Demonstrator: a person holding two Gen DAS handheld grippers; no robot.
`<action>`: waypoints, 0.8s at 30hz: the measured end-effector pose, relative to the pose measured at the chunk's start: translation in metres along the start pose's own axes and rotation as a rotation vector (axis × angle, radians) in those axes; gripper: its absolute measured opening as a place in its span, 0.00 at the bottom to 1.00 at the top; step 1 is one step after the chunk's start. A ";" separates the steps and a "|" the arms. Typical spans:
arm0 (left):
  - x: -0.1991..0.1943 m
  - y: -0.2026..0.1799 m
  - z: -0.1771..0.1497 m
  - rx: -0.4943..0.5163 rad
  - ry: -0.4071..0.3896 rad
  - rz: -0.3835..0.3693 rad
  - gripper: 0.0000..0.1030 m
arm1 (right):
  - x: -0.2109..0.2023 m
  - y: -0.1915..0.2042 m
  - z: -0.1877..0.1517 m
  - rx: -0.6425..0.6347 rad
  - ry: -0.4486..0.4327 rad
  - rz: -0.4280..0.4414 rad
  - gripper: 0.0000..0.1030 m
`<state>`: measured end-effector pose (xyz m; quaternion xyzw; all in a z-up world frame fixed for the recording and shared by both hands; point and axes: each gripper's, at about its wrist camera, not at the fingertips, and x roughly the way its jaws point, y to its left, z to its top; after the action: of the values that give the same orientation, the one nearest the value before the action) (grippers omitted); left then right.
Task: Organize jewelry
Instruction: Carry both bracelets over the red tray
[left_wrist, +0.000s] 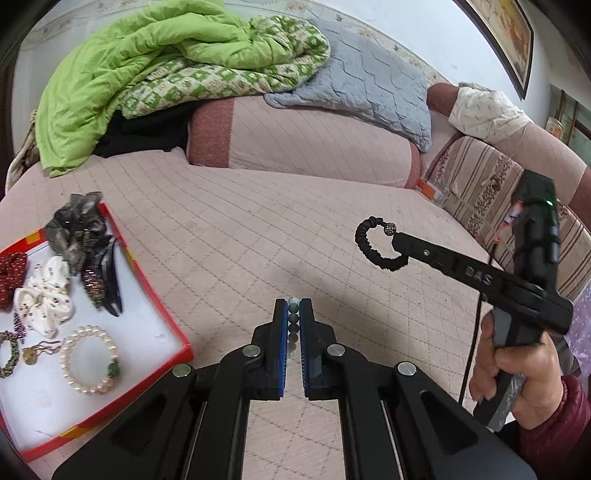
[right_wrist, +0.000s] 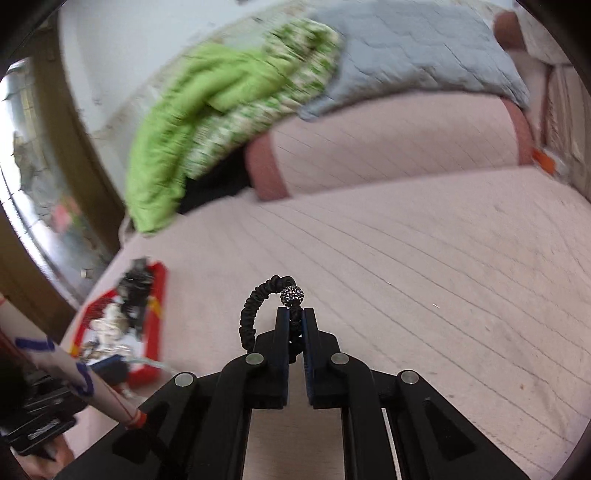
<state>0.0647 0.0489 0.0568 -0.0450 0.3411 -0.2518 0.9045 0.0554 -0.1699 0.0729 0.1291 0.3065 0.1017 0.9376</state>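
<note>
1. Pink quilted bedding (left_wrist: 280, 229) covers the wide surface in front of you, with a green blanket (left_wrist: 140, 70) and a grey pillow (left_wrist: 373, 85) heaped on a bolster at the back

2. Your left gripper (left_wrist: 293, 314) is clamped tight on a strand of pale round beads (left_wrist: 293, 325), which runs up between the blue pads and pokes just above the tips

3. Your right gripper (right_wrist: 294, 315) is closed hard on a black corded bracelet (right_wrist: 255, 310); its loop curls up and to the left of the tips, and a sparkly dark bead (right_wrist: 292, 295) sits right above them

4. From the left wrist view, that bracelet hangs in the air off the tip of your right gripper, clear of the bedding, with your hand (left_wrist: 517, 369) wrapped round the handle

5. At your left lies a red-rimmed box (left_wrist: 155, 295) with a white floor, resting on the bedding

6. Inside it you have a pearl bracelet (left_wrist: 90, 360) with a green bead, a white scrunchie (left_wrist: 44, 295), a red patterned scrunchie (left_wrist: 11, 277), a grey fabric piece (left_wrist: 77, 225), dark hair clips (left_wrist: 107, 284) and a small gold piece (left_wrist: 33, 352)

7. The right wrist view is blurred, so the box contents there cannot be made out
</note>
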 end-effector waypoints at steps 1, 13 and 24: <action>-0.004 0.004 0.000 -0.007 -0.007 0.004 0.06 | 0.000 0.006 -0.001 -0.002 0.000 0.014 0.07; -0.071 0.069 -0.003 -0.106 -0.100 0.059 0.06 | 0.021 0.092 -0.030 0.009 0.064 0.182 0.07; -0.110 0.152 -0.035 -0.253 -0.087 0.174 0.06 | 0.056 0.194 -0.059 -0.097 0.157 0.265 0.07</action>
<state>0.0361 0.2378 0.0572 -0.1400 0.3331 -0.1255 0.9240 0.0427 0.0391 0.0549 0.1145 0.3536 0.2489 0.8944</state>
